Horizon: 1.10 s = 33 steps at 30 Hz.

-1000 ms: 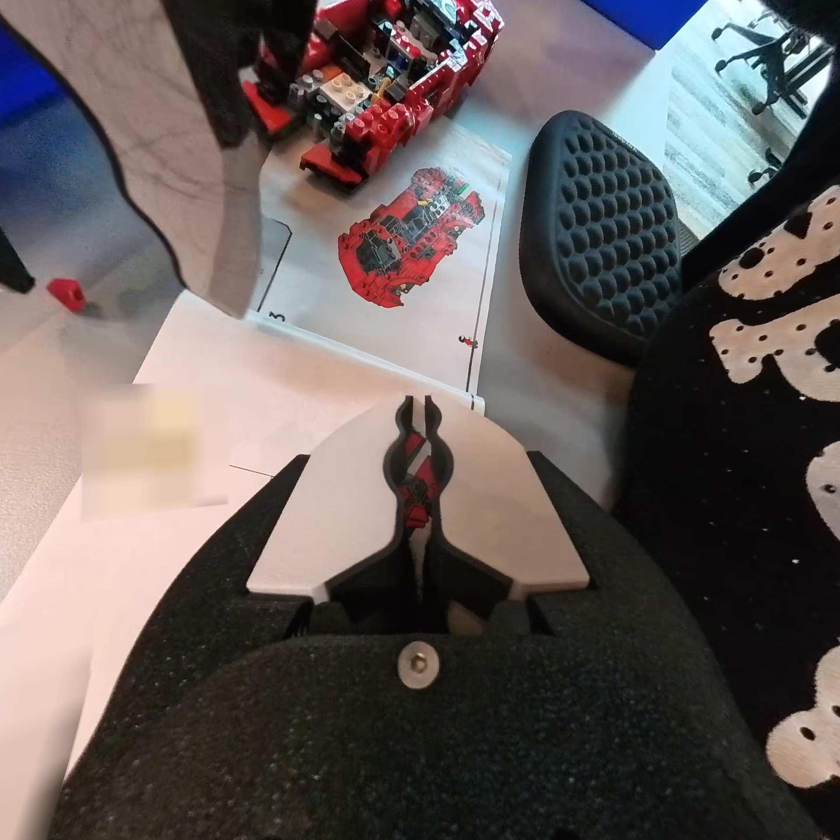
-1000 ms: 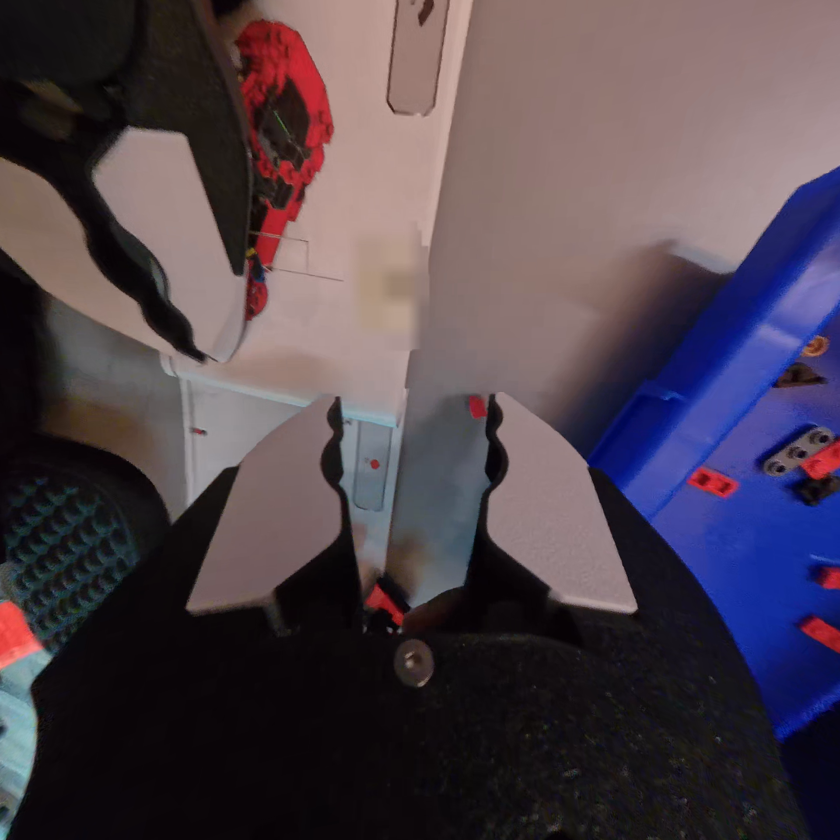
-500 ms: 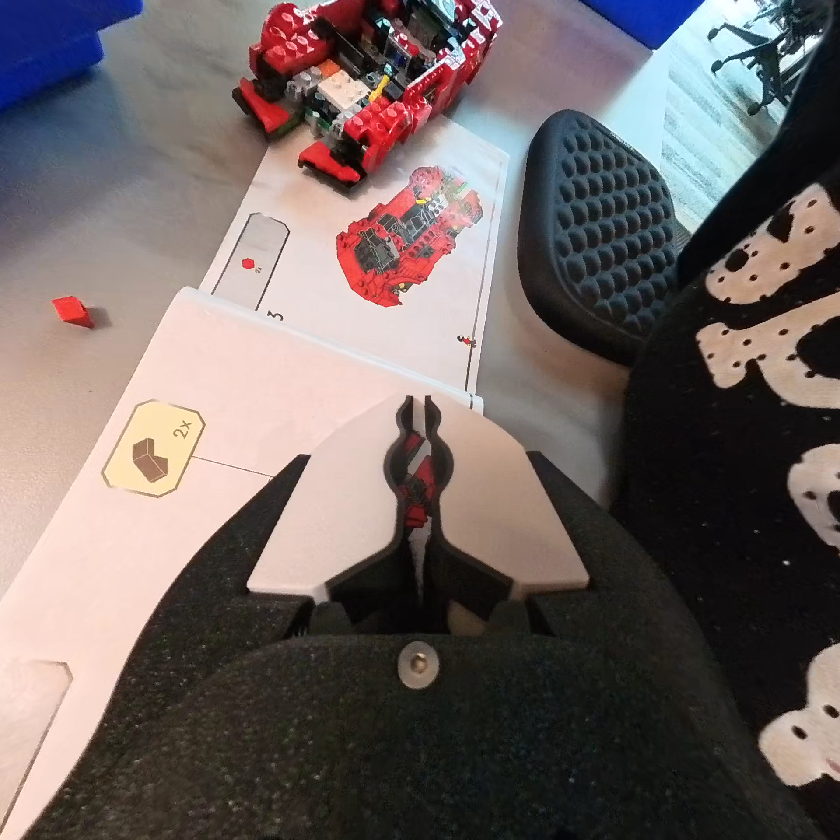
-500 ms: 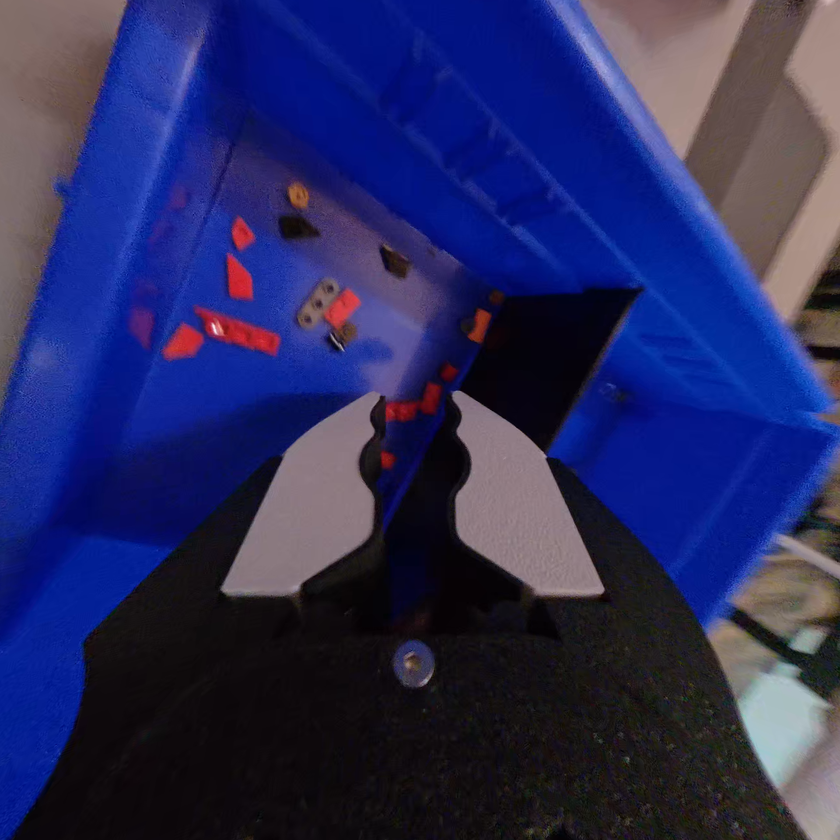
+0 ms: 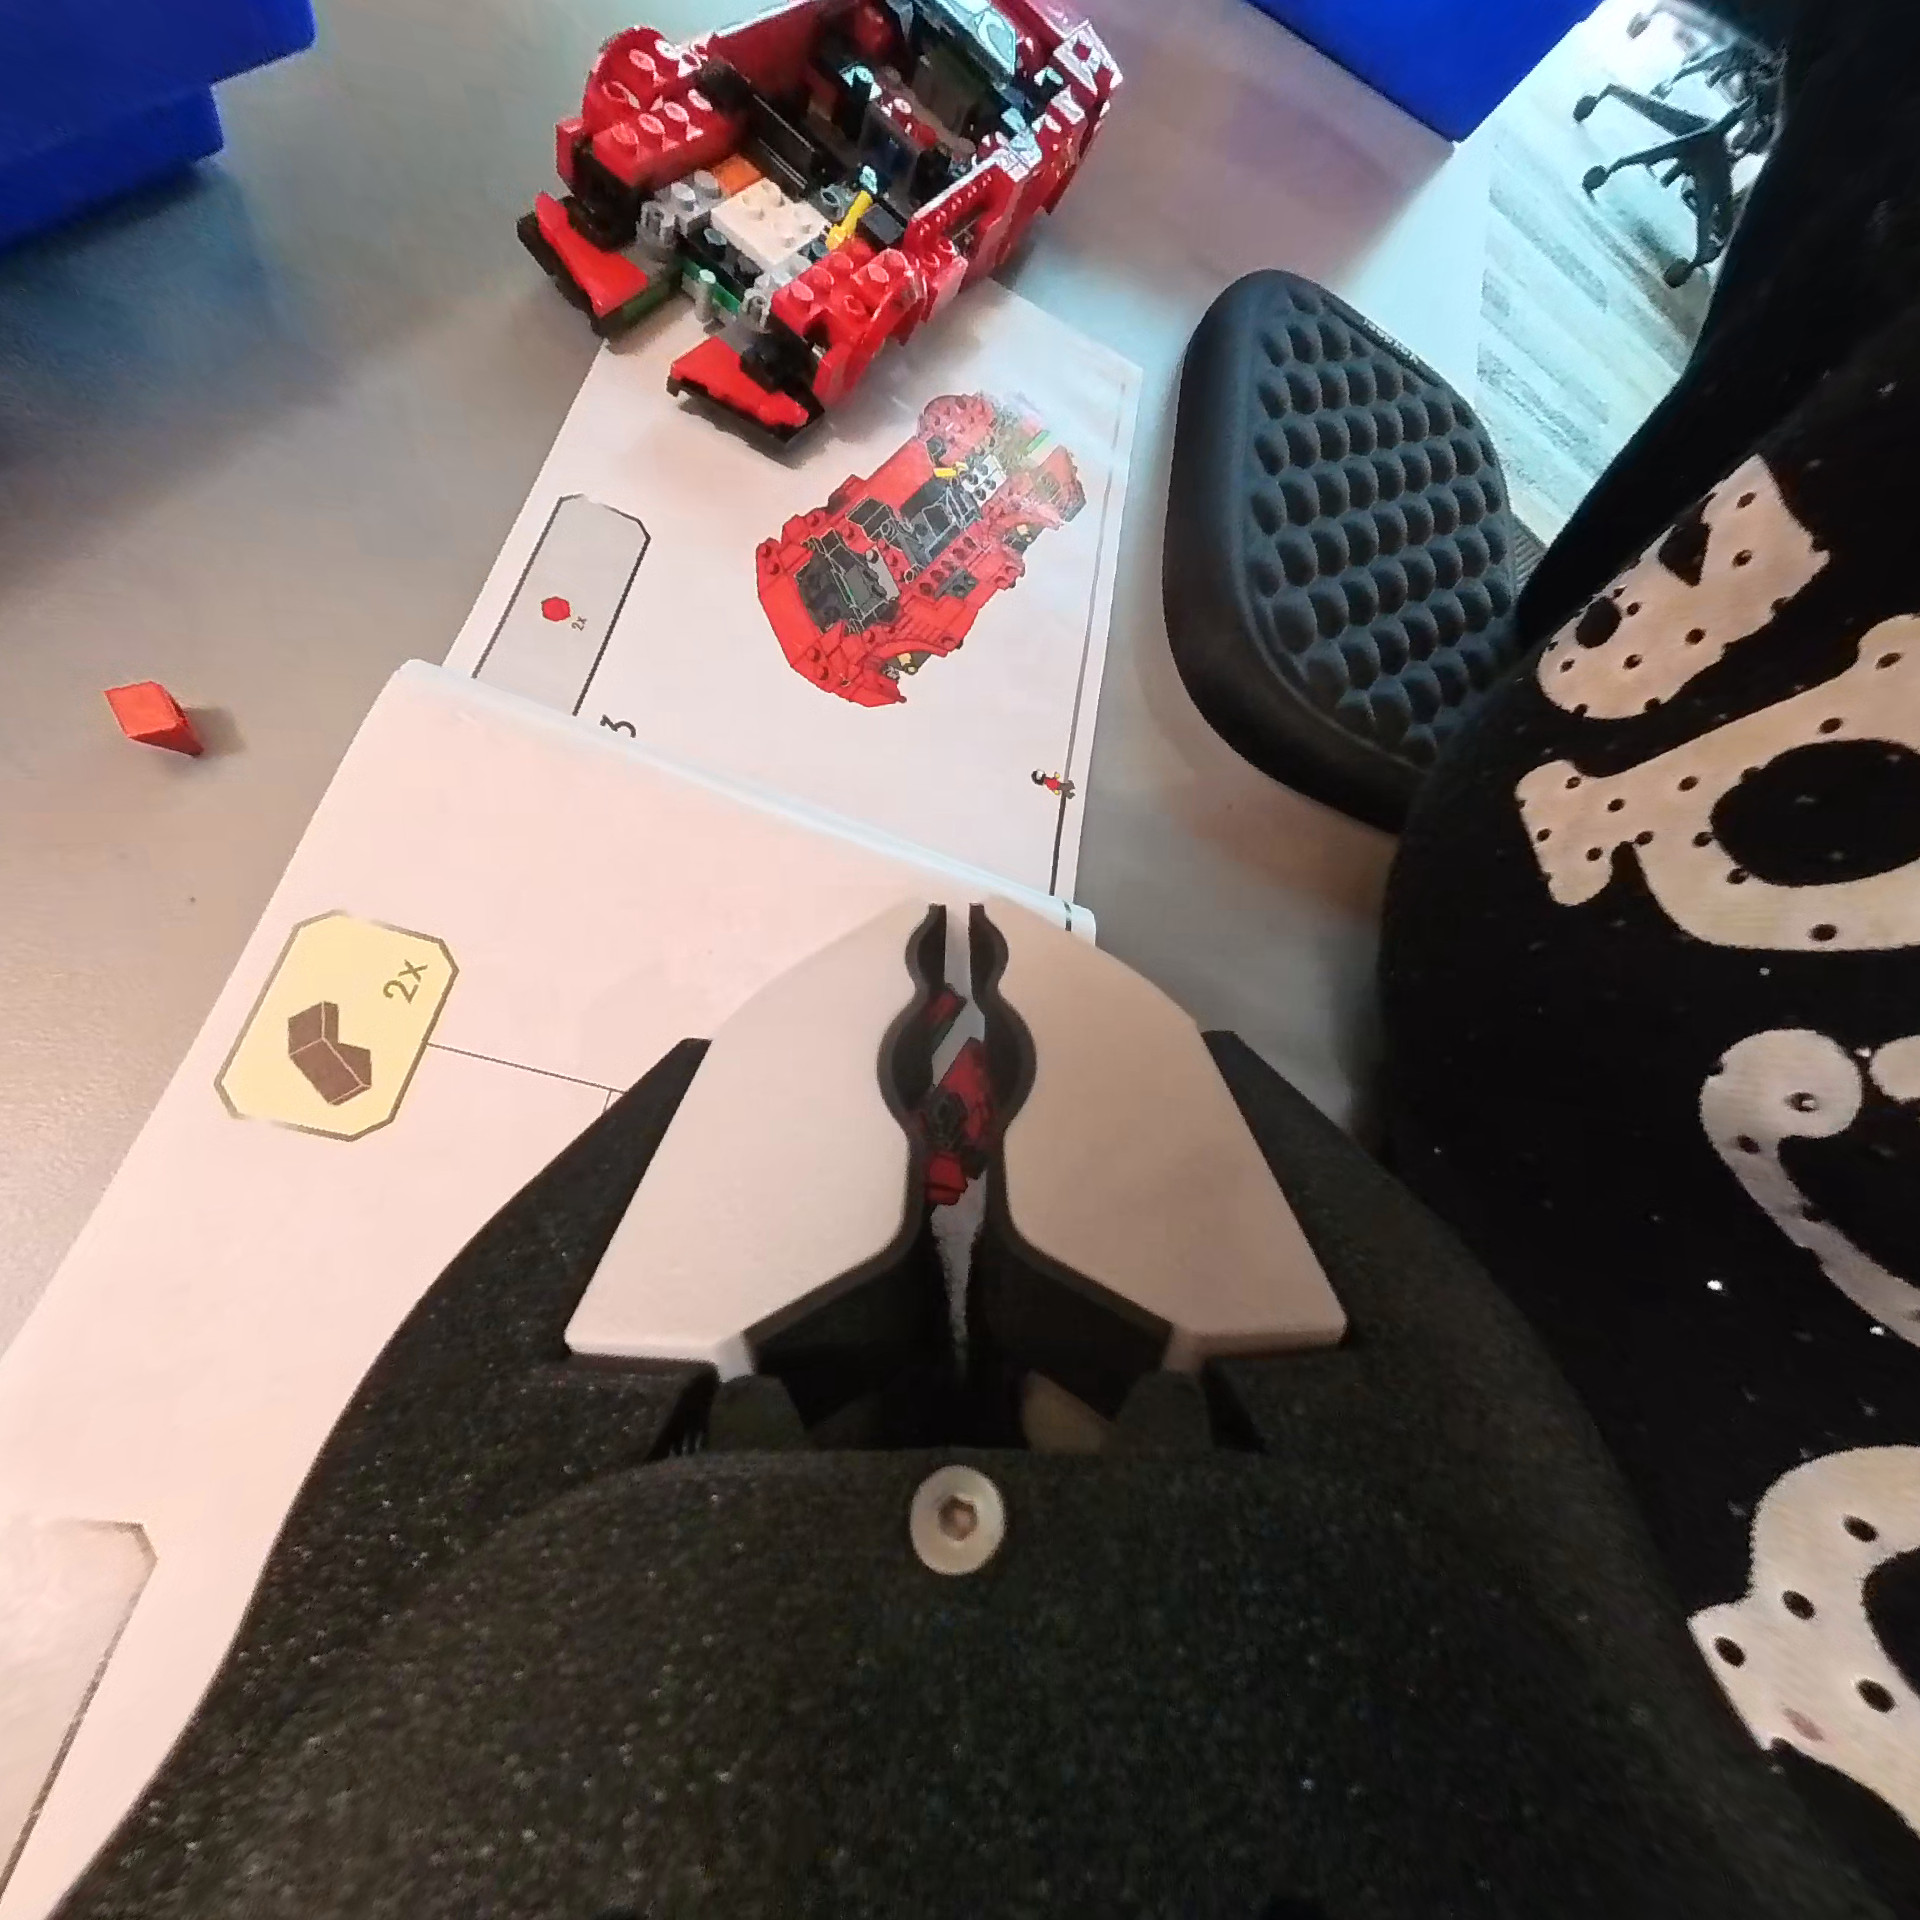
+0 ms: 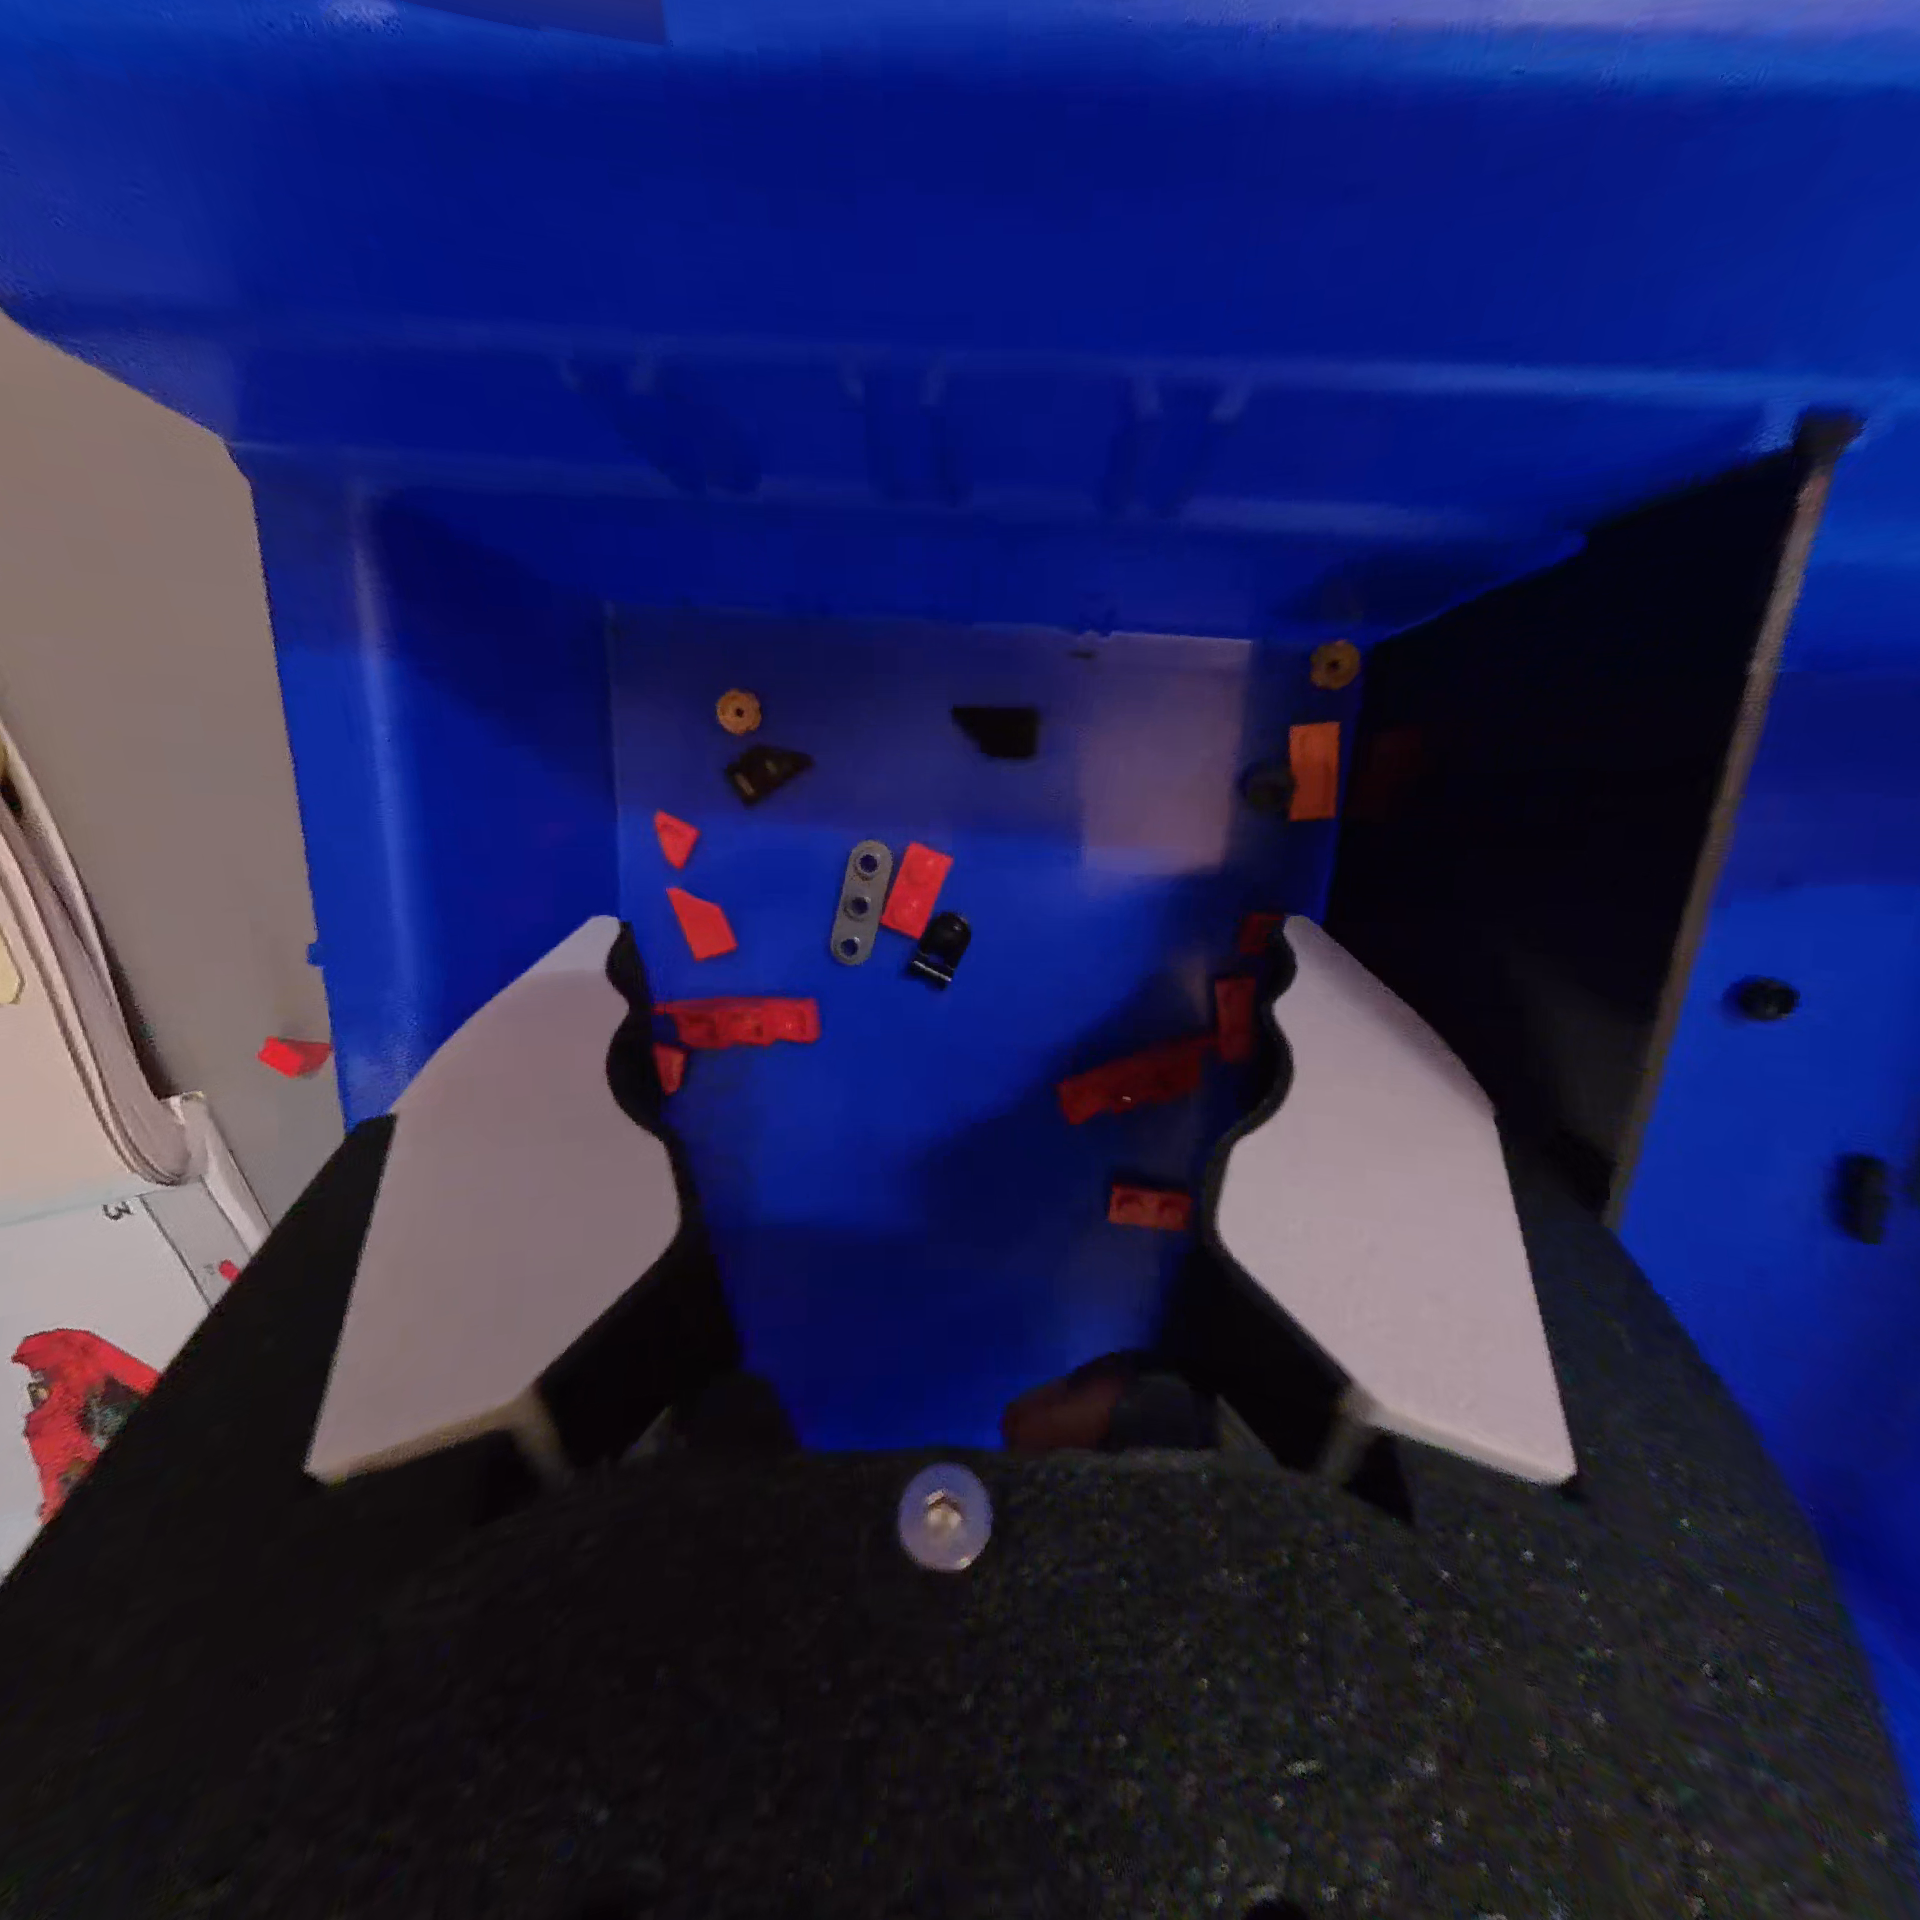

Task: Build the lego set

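The partly built red lego car (image 5: pixel 821 177) stands on the far end of the open instruction booklet (image 5: pixel 623 883) on the grey table. My left gripper (image 5: pixel 957 914) is shut and sits low over the booklet's near page. A red and black shape shows through its gap; I cannot tell whether it is a print or a piece. A loose red piece (image 5: pixel 154 717) lies left of the booklet. My right gripper (image 6: pixel 951 930) is open and empty over the blue bin (image 6: pixel 935 260), above loose pieces: a long red plate (image 6: pixel 743 1021), a grey plate (image 6: pixel 860 902) and another red plate (image 6: pixel 1132 1081).
A black divider (image 6: pixel 1558 831) splits the bin on the right. A black honeycombed pad (image 5: pixel 1340 520) lies right of the booklet, beside a person's black-and-white garment (image 5: pixel 1714 1039). Another blue bin (image 5: pixel 104 104) stands at the far left. The booklet's edge (image 6: pixel 94 1236) shows left of the bin. About 8 cm separates my right fingertips from the loose red piece (image 5: pixel 154 717). The right camera catches it too, in the right wrist view (image 6: pixel 280 1066).
My right gripper has swung away from the booklet to over the blue bin and has opened wider. The left gripper has stayed put.
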Each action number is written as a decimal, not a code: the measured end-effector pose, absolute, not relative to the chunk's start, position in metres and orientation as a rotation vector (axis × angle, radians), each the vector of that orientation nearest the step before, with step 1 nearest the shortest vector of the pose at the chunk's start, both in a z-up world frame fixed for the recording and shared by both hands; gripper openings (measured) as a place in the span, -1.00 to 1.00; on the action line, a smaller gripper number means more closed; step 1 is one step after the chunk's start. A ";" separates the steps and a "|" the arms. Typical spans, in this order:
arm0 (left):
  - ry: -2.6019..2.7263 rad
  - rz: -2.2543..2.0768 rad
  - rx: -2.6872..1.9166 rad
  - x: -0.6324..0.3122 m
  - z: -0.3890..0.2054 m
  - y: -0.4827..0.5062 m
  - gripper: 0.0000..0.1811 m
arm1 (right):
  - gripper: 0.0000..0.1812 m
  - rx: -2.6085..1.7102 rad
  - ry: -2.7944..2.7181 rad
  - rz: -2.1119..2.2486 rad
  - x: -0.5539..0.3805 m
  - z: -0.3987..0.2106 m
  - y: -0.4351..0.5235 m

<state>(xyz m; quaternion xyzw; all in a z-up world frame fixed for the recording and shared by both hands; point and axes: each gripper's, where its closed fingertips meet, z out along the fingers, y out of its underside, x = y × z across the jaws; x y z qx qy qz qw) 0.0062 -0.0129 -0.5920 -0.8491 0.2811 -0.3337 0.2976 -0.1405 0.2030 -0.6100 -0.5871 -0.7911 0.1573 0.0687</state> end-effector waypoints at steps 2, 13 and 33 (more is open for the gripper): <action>0.747 -0.888 -2.257 0.006 -0.592 -0.013 -0.96 | 0.28 -1.751 -2.401 0.468 -0.141 -0.611 0.201; 0.746 -0.894 -2.257 0.006 -0.592 -0.013 -0.96 | -0.84 -1.640 -2.347 0.497 -0.141 -0.582 0.217; 0.747 -0.890 -2.265 0.006 -0.593 -0.013 -0.96 | -0.88 -1.632 -2.325 0.481 -0.137 -0.558 0.206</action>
